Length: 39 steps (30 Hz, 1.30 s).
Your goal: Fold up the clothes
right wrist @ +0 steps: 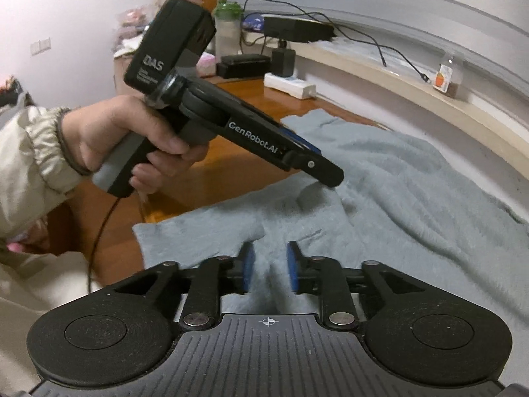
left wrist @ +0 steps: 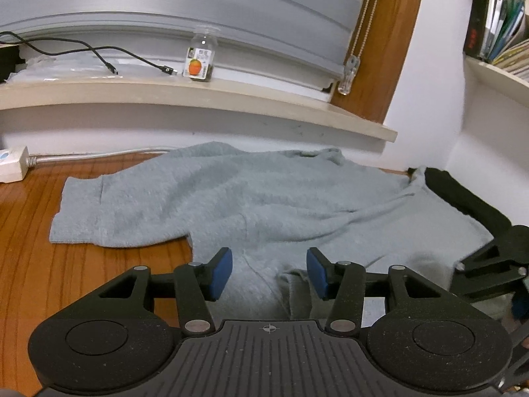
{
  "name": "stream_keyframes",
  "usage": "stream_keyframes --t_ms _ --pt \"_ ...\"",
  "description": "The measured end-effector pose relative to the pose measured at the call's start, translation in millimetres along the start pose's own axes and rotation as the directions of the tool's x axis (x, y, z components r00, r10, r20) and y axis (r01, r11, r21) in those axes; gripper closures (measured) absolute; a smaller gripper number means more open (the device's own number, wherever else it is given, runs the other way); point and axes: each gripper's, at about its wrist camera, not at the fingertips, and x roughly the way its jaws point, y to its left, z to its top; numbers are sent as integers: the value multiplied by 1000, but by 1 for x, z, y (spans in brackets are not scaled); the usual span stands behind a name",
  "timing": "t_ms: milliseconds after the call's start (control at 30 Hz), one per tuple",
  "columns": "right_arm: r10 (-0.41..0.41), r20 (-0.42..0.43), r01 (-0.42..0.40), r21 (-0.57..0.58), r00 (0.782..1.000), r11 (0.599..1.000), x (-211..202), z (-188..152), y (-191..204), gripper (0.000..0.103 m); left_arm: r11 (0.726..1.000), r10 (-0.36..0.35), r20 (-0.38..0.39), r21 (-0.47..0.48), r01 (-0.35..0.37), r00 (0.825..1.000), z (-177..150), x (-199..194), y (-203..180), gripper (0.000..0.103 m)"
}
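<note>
A light blue fuzzy sweater (left wrist: pixel 251 198) lies spread on the wooden table (left wrist: pixel 36 264), one sleeve out to the left. My left gripper (left wrist: pixel 269 273) is open, its blue pads (left wrist: pixel 221 273) just above the sweater's near part, close to a folded edge. In the right wrist view the left gripper (right wrist: pixel 327 173) is held by a hand with its tips at the fabric. My right gripper (right wrist: pixel 270 271) is open with a narrow gap, low over the sweater (right wrist: pixel 413 205) near its hem, nothing between the pads. It shows at the right edge of the left wrist view (left wrist: pixel 489 264).
A ledge (left wrist: pixel 198 92) along the back holds a clear jar (left wrist: pixel 200 56) and black cables (left wrist: pixel 109 56). A white power strip (left wrist: pixel 11 162) lies at the far left on the table. A bookshelf (left wrist: pixel 496 33) is at the right. A person's sleeve (right wrist: pixel 29 152) is at the left.
</note>
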Motion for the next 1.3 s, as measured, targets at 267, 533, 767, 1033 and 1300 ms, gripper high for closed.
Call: stream_keyframes --t_ms 267,533,767,1033,1300 --pt "-44 -15 44 -15 999 999 22 -6 0 85 1000 -2 2 -5 2 1000 -1 -3 2 49" --pt "59 49 -60 12 997 998 -14 -4 18 88 999 -26 6 -20 26 1000 0 -12 2 44" --pt "93 10 -93 46 996 995 -8 -20 22 72 998 -19 -50 54 22 999 -20 -15 -12 43" --pt "-118 92 98 201 989 975 -77 -71 -12 58 987 -13 -87 156 26 996 -34 -23 -24 50" --pt "-371 16 333 406 929 851 -154 -159 -49 56 972 21 -49 233 -9 999 -30 -27 -41 97"
